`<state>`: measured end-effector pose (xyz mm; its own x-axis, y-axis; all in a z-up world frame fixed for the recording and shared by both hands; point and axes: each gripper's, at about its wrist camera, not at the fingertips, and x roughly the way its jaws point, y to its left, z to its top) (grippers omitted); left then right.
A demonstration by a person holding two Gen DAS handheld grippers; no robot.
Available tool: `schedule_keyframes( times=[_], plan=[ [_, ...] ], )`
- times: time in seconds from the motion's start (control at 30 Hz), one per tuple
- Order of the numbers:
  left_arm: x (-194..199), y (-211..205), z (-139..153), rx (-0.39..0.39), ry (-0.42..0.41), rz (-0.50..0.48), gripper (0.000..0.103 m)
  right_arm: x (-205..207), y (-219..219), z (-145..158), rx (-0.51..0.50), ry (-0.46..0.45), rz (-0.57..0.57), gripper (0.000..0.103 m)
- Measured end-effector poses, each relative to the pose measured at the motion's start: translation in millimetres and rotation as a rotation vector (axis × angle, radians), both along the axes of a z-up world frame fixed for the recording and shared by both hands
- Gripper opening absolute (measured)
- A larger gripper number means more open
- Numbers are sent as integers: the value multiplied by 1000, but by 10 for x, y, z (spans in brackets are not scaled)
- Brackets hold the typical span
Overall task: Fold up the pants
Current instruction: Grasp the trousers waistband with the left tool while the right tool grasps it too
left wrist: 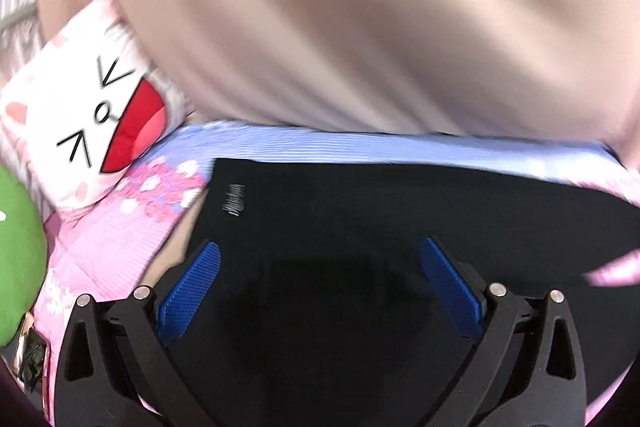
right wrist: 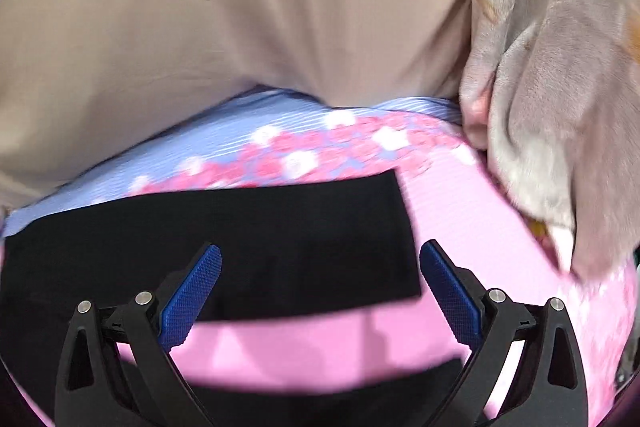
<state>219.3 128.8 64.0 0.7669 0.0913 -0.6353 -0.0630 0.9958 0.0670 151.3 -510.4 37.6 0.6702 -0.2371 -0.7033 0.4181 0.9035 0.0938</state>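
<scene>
The black pants [left wrist: 380, 219] lie flat on a pink and blue floral bedsheet [left wrist: 120, 239], with a small white logo near their upper left corner. My left gripper [left wrist: 320, 255] hangs above them with its blue pads [left wrist: 192, 291] spread wide and nothing between them. In the right wrist view the pants [right wrist: 248, 239] end in a straight edge at the right, and a second black part shows at the bottom edge. My right gripper [right wrist: 320, 259] is open over that end, holding nothing. The picture is blurred by motion.
A white cat-face pillow [left wrist: 92, 123] and a green plush [left wrist: 16, 259] sit left of the pants. A beige headboard or wall [left wrist: 360, 27] rises behind the bed. A grey-beige blanket [right wrist: 560, 107] is bunched at the right on the bedsheet [right wrist: 460, 195].
</scene>
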Motion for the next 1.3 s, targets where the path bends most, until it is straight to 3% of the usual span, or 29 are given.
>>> schedule_keyframes(
  times=[0.17, 0.37, 0.5, 0.67, 0.8, 0.93, 1.0, 1.03, 1.1, 1.13, 1.17, 1.23, 1.3],
  plan=[
    [726, 524, -143, -28, 60, 94, 98, 415, -315, -223, -9, 61, -14, 94],
    [1295, 943, -379, -16, 126, 149, 98, 691, -473, -422, -29, 122, -19, 89],
    [1630, 1189, -537, -45, 204, 157, 98, 850, -549, -582, 1, 181, 7, 76],
    [1856, 1429, -606, -56, 237, 173, 98, 821, -551, -600, 4, 142, 21, 62],
    [2027, 1557, -676, -151, 281, 166, 98, 745, -525, -606, -21, 124, 19, 46],
    [2141, 1456, -725, -150, 292, 98, 98, 651, -483, -619, -29, 116, 13, 45],
    [2198, 1419, -754, -165, 305, 56, 84, 651, -466, -634, -32, 117, 12, 45],
    [2234, 1411, -777, -175, 323, 44, 67, 663, -491, -649, -33, 116, 13, 45],
    [2273, 1393, -802, -174, 344, 52, 48, 615, -497, -634, -41, 118, 16, 45],
    [2293, 1417, -810, -154, 352, 75, 26, 598, -504, -633, -41, 115, 17, 42],
    [2302, 1451, -815, -142, 357, 95, 23, 604, -485, -639, -43, 110, 18, 38],
    [2288, 1559, -790, -192, 348, 107, 23, 593, -469, -622, -51, 99, 14, 9],
    [2227, 1605, -706, -208, 315, 112, 23, 572, -492, -588, -39, 86, 2, 9]
  ],
)
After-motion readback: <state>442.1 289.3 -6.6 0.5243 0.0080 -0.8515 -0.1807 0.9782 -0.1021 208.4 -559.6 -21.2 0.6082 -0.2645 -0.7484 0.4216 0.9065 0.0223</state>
